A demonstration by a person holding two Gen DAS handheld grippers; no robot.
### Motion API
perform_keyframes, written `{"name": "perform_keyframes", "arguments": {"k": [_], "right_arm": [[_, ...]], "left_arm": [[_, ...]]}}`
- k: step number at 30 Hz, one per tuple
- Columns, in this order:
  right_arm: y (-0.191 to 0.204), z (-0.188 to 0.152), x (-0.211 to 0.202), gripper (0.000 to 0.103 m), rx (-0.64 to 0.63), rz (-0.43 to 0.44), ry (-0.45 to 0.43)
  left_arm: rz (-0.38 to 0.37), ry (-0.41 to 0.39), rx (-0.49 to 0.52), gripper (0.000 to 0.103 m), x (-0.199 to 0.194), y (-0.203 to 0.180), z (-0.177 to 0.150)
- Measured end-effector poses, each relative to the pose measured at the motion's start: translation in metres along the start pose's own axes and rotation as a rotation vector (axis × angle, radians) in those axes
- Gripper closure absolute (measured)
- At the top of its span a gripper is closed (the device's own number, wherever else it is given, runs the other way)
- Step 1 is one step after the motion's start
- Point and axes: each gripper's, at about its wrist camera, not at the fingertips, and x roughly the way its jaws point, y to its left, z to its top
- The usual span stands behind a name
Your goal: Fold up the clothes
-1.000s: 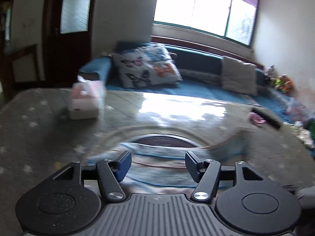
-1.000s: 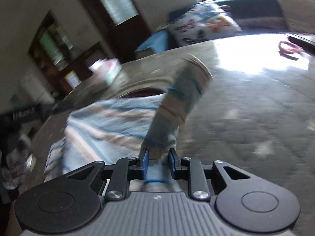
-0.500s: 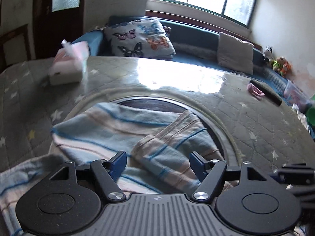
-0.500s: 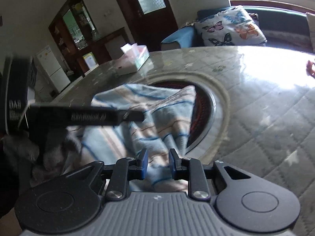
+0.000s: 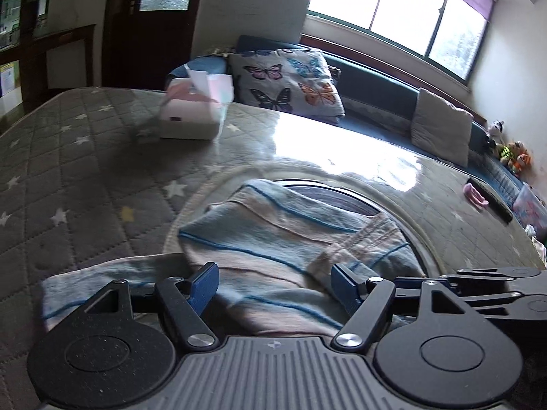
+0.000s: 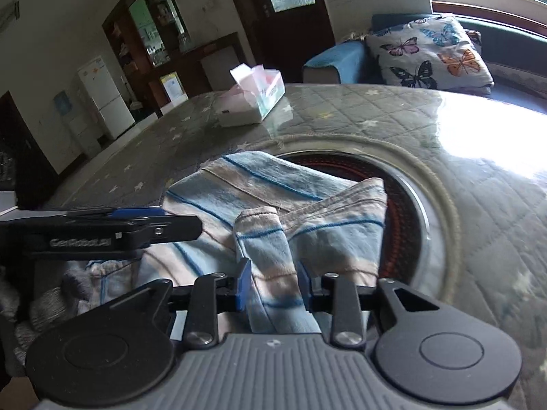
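Note:
A blue and beige striped garment (image 5: 273, 232) lies crumpled over the round inset of the table. My left gripper (image 5: 272, 273) hovers just above its near part, open wide, with nothing pinched between its blue pads. It also shows side-on at the left of the right wrist view, as the left gripper (image 6: 136, 218). My right gripper (image 6: 273, 273) has the garment's sleeve (image 6: 263, 239) between its pads. Its jaws are opening, and the cloth still touches both pads. The sleeve is folded back across the garment (image 6: 239, 188). The right gripper (image 5: 478, 280) reaches in at the right edge of the left wrist view.
The table carries a grey quilted cover with stars (image 5: 85, 171) and a dark round inset (image 6: 403, 205). A pink tissue box (image 5: 195, 116) stands at the far left. A pink item (image 5: 475, 198) and a dark bar lie far right. Behind is a sofa with a butterfly cushion (image 5: 287, 82).
The right gripper brought the raised sleeve down and across the garment, and its jaws parted a little. The left gripper sank closer to the cloth and opened slightly wider.

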Motion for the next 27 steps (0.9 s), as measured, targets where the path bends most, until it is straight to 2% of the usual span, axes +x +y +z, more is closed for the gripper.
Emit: {"name": "perform_keyframes", "arguments": {"k": [4,6,7,8,14,22,25,27], "right_arm": [[0.001,0.002,0.012,0.071,-0.003,-0.001,0.033],[0.003,0.001,0.013,0.08,-0.01,-0.006,0.036],[0.003,0.001,0.013,0.093,-0.013,-0.008,0.037],[0.003,0.001,0.01,0.098,-0.011,-0.01,0.034],[-0.012,0.01,-0.032,0.101,0.03,-0.112,-0.091],[-0.068,0.01,-0.106,0.101,0.108,-0.441,-0.233],[-0.089,0.004,-0.119,0.101,0.132,-0.582,-0.244],[-0.105,-0.003,-0.124,0.1,0.17,-0.612,-0.229]], "left_arm": [[-0.003,-0.002,-0.006,0.027,-0.001,0.003,0.0],[-0.001,-0.003,-0.006,0.026,-0.002,0.003,0.0],[0.0,-0.004,-0.007,0.026,-0.002,0.003,0.0],[0.001,-0.005,-0.007,0.026,-0.003,0.004,0.0],[0.017,-0.018,-0.001,0.024,-0.008,0.006,-0.001],[0.071,-0.016,0.067,0.023,-0.002,0.002,-0.009],[0.092,-0.008,0.092,0.023,0.003,0.002,-0.013],[0.104,-0.009,0.108,0.022,0.002,0.002,-0.014]]}}
